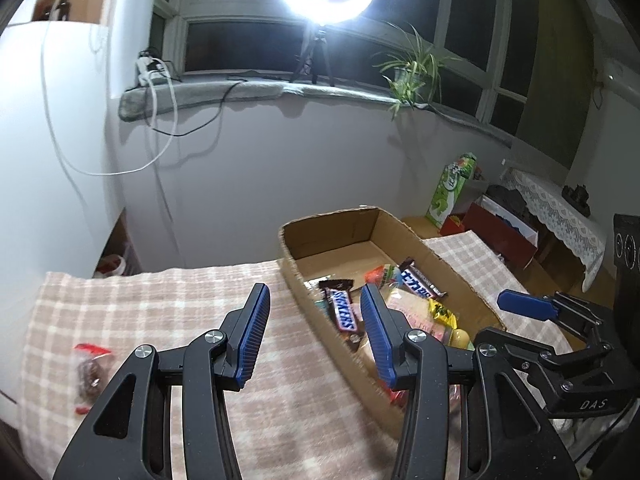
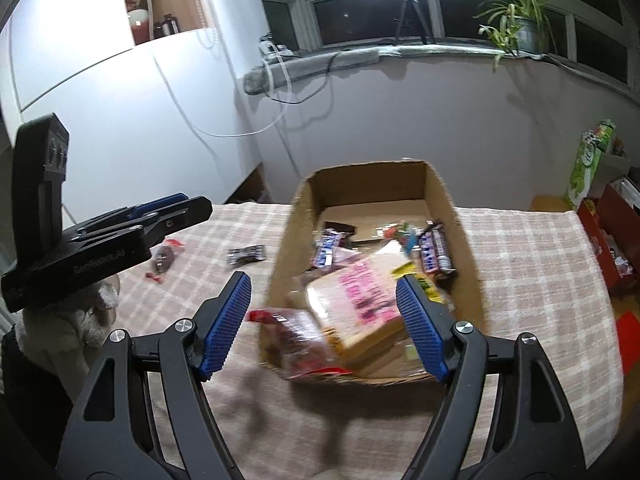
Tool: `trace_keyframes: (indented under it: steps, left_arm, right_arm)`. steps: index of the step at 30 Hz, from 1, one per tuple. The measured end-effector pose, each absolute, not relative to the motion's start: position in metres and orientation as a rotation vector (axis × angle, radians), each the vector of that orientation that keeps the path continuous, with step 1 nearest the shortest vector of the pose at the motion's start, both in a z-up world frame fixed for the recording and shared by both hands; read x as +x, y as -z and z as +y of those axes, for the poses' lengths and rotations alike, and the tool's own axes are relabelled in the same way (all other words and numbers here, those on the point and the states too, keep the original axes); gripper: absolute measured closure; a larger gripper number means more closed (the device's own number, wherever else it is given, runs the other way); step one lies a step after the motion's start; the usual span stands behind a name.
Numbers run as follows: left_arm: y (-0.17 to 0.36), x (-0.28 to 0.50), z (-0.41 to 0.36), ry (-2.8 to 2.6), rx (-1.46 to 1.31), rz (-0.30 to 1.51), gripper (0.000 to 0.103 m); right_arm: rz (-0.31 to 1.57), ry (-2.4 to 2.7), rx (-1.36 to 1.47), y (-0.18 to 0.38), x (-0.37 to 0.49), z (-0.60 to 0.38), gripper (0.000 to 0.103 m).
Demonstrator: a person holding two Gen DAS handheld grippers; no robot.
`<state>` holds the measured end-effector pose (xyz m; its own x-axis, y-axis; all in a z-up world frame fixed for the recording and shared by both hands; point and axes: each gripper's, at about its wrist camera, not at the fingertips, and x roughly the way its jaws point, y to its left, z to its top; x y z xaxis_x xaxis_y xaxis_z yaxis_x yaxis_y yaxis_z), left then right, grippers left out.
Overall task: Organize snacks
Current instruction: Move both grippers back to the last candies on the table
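Two-handed snack sorting, seen from both wrists. The cardboard box (image 2: 376, 184) stands on the checked cloth (image 1: 160, 304) of the table, toward its far edge, open side up so that items can be dropped in from above. It already holds most of the snacks: a Snickers bar (image 1: 344, 312), a second dark bar (image 1: 424, 280) against the right wall, a pink-labelled flat pack (image 2: 360, 296) and a red-wrapped packet (image 2: 296, 332) lying across the near wall, probably not yet settled inside.

Two snacks lie outside the box on the cloth, toward the left edge of the table: a clear, red-trimmed wrapper (image 1: 90, 372) and a small dark packet (image 2: 246, 256) nearer the box. These appear to be what is left to collect.

The left tongs (image 1: 314, 336) stand partly apart with nothing between the pads, over the box's left wall. The right tongs (image 2: 324, 324) stand wide apart, also empty, above the near end of the box. Both seem held clear of the load, ready for the next pick.
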<state>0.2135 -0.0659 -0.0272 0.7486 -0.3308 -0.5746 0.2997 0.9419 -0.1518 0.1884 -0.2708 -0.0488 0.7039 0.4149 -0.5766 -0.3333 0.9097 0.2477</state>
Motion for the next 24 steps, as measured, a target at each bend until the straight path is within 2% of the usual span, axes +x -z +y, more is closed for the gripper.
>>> trace_keyframes:
  steps: [11, 24]
  left_arm:
    - [0.033, 0.186, 0.004, 0.243, -0.119, 0.632, 0.057]
    - [0.064, 0.156, 0.09, 0.131, -0.188, 0.675, 0.057]
  right_arm:
    - [0.658, -0.55, 0.09, 0.046, 0.168, -0.205, 0.025]
    - [0.746, -0.592, 0.067, 0.075, 0.192, -0.11, 0.025]
